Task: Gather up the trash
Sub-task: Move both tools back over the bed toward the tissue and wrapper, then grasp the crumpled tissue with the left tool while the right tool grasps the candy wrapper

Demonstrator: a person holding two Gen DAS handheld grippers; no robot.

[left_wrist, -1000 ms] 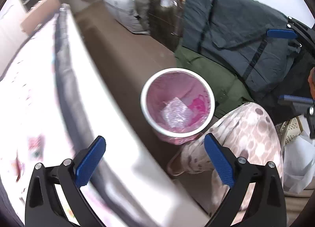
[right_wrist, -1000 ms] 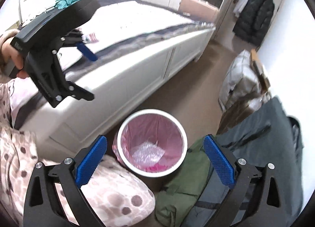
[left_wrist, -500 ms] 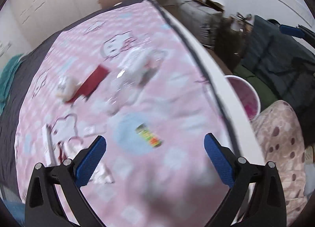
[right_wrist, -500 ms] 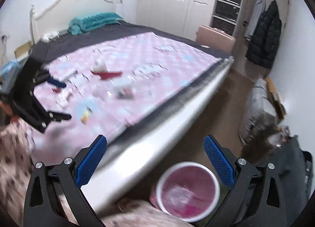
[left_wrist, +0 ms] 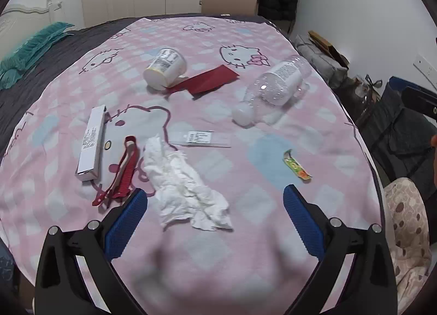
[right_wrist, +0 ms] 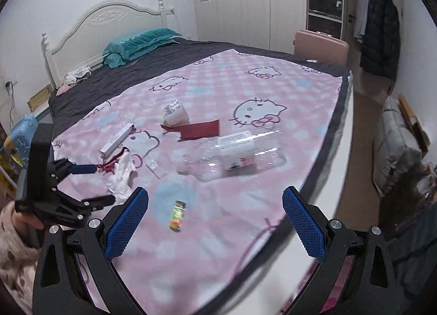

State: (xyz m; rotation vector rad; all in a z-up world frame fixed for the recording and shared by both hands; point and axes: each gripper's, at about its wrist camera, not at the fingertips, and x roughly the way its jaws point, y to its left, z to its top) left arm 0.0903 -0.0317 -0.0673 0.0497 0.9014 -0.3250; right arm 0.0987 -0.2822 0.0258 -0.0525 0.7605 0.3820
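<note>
Both grippers are hovering over the pink blanket [left_wrist: 245, 129] with jaws spread wide, holding nothing. The left gripper [left_wrist: 215, 222] is pointing across the blanket from its near edge; in the right wrist view it [right_wrist: 90, 186] is showing at far left, gripped by a hand [right_wrist: 24, 222] in a spotted sleeve. The right gripper [right_wrist: 215, 222] is sitting near the blanket's right edge, tilted toward the headboard.

Trash is lying left to right: a white box [left_wrist: 91, 141] toward the left edge, a red strap [left_wrist: 121, 173] just beside the left finger, a crumpled tissue [left_wrist: 185, 186] between the left gripper's fingers and just ahead of them, a clear label strip [left_wrist: 202, 138] past it, a paper cup [left_wrist: 165, 68] on its side touching a red paper [left_wrist: 207, 80] farther back, a clear plastic bottle [left_wrist: 273, 88] on its side toward the right edge, and a small candy wrapper [left_wrist: 297, 168] near the right finger. In the right view the wrapper [right_wrist: 177, 215] is lying just ahead of the fingers, the bottle [right_wrist: 237, 155] beyond.

Versus a second ago: both cameras were looking down at the pink-lined bin on the floor; now both are swung up over the bed, the bin gone from view.
</note>
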